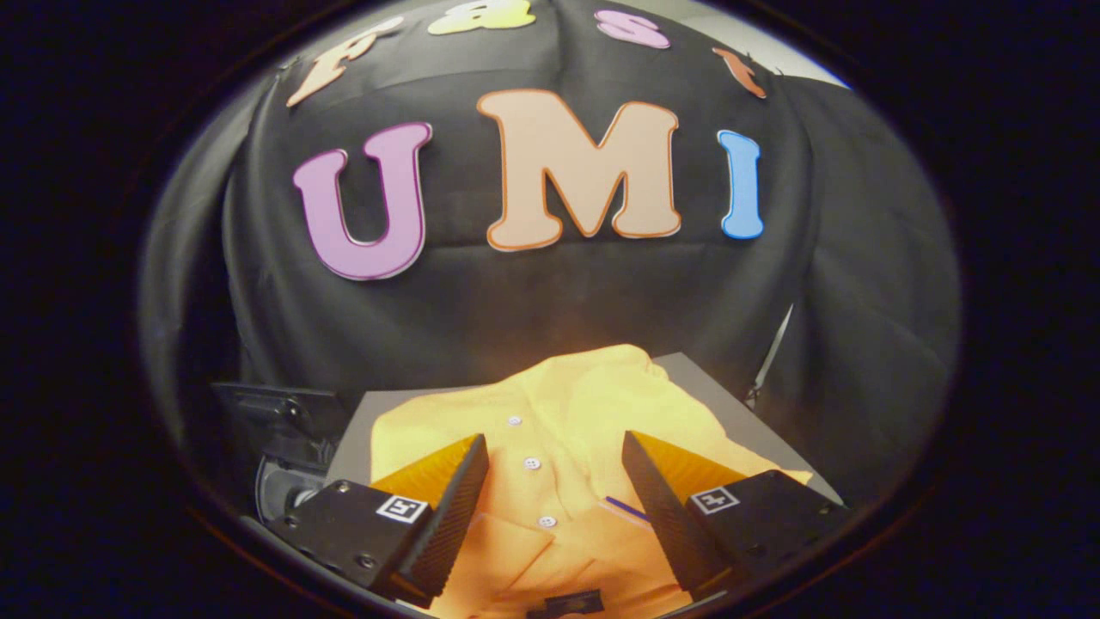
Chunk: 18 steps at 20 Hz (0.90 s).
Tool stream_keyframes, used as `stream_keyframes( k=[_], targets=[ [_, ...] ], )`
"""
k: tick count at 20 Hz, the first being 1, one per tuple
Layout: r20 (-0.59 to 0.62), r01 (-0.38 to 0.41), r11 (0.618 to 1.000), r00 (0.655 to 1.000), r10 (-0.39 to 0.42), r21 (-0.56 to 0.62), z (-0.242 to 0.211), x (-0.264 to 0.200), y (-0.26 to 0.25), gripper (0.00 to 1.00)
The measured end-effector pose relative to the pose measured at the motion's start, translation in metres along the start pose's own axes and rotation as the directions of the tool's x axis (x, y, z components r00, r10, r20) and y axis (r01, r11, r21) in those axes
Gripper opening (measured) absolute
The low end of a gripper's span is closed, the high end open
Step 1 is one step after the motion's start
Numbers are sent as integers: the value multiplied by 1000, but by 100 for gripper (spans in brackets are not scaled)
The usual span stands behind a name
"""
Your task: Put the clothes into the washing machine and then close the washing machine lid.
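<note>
Spread wide, the gripper (554, 456) grasps nothing above the buttoned yellow shirt (567, 413) on a grey board (730, 413).

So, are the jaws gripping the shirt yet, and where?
Nothing is held. The gripper is open, jaws apart over the yellow shirt, straddling its button placket near the collar.

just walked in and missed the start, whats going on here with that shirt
A person is holding a handheld gripper over a yellow button-up shirt that lies spread on a grey surface. The fingers are open, one on each side of the shirt's button placket, and have not closed on the cloth. A dark piece of equipment sits beside the surface. The shirt has not yet been picked up.
</note>
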<state>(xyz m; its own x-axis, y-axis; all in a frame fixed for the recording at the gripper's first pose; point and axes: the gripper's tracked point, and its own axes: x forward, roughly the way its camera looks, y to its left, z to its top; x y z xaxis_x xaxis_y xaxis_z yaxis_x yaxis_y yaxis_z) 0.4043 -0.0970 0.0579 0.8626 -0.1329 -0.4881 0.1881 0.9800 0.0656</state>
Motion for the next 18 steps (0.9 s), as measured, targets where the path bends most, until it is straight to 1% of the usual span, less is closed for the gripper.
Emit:
stream_keyframes(
  k=[1, 3, 5, 6, 7, 9, 10, 11, 13, 14, 15, 16, 18],
  targets=[
    [-42, -7, 1000, 999, 6, -10, -7, 7, 3, 94],
    [-130, -37, 999, 991, 34, -26, -25, 12, 10, 89],
    [-134, -43, 999, 990, 45, 18, -25, 15, 13, 78],
    [-163, -55, 997, 985, 63, 55, -28, 14, 17, 75],
    [-144, -63, 996, 987, 72, 66, -27, 14, 19, 64],
    [-165, -40, 997, 985, 51, 68, -31, 10, 14, 36],
    [-150, -31, 998, 988, 38, 51, -30, 10, 14, 22],
    [-158, -19, 999, 987, 25, 36, -31, 6, 15, 17],
    [-118, -9, 1000, 993, 10, 11, -28, -2, 19, 6],
    [-94, -1, 1000, 996, 3, 17, -24, -9, 19, 5],
    [-45, -4, 1000, 999, 6, 23, -17, -16, 20, 5],
    [-24, -9, 999, 1000, 10, 35, -18, -20, 22, 4],
    [6, -51, 998, 999, 51, 34, -18, -37, 33, 4]
  ],
)
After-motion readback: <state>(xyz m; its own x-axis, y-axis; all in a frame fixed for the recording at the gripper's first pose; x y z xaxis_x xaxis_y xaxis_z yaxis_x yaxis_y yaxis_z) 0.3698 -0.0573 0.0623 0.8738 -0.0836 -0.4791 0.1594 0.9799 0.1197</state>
